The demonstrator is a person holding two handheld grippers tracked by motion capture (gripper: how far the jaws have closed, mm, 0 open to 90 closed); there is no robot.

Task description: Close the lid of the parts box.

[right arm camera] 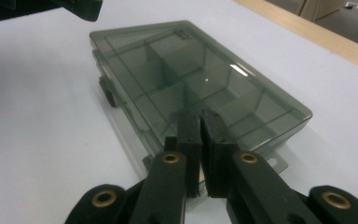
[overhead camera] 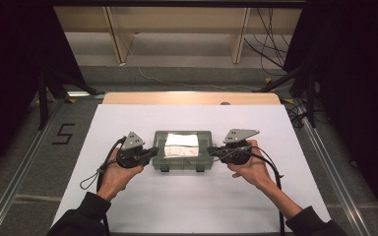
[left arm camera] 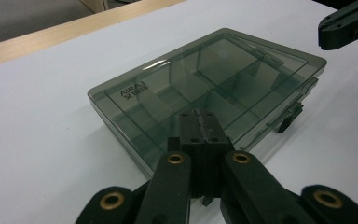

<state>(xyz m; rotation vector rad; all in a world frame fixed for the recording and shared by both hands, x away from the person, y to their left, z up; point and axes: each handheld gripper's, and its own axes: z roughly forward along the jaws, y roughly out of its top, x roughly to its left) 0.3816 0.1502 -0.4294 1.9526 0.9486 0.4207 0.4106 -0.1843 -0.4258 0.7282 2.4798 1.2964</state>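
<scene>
Bright overhead light on the white table, dark surroundings, glare on the box lid.

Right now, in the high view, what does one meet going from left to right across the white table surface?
Left hand-held gripper → smoky transparent compartment box → right hand-held gripper. Both hand-held grippers have their jaws shut, one at each short end of the box.

A white sheet covers the wooden table, with a black "5" mark at nine o'clock and cables at one o'clock.
</scene>
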